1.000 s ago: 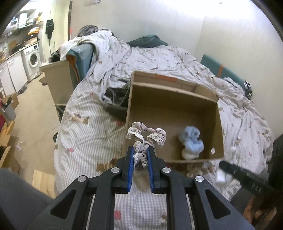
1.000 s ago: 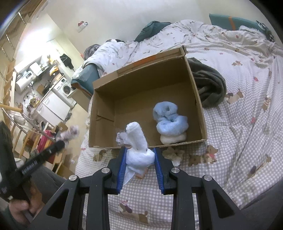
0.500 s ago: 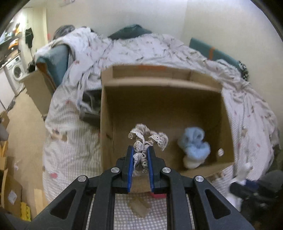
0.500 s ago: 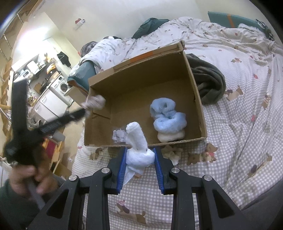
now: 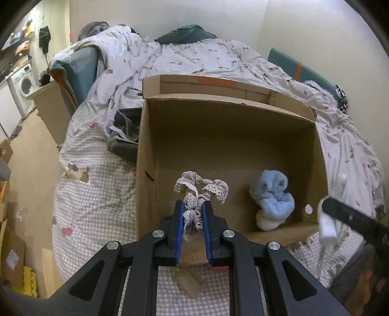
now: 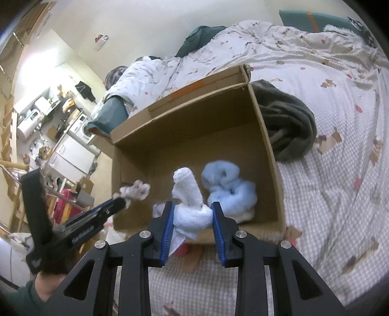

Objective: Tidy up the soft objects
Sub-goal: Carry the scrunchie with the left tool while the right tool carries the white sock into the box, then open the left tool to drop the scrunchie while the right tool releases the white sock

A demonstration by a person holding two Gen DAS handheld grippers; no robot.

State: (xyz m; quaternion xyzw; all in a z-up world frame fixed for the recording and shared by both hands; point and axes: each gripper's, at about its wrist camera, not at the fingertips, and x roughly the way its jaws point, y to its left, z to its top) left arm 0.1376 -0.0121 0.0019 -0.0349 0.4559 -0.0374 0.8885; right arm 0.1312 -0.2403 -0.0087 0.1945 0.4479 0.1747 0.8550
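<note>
Cardboard box (image 5: 226, 136) on bed (image 6: 328, 150), blue fluffy socks (image 5: 272, 201) inside: we clamp lace-trimmed scrunchie (image 5: 199, 192) in left gripper (image 5: 192, 214) and white rolled sock (image 6: 188, 201) in right gripper (image 6: 192, 214), both poised over its near edge, presumably for dropping in.

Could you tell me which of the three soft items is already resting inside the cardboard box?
The fluffy light-blue socks; the lace-trimmed scrunchie is clamped in the left gripper and the white sock in the right gripper.

Cream walls (image 5: 158, 19) enclose a bed (image 5: 102, 194) in checked bedding; washing machine (image 5: 24, 85) far left.
</note>
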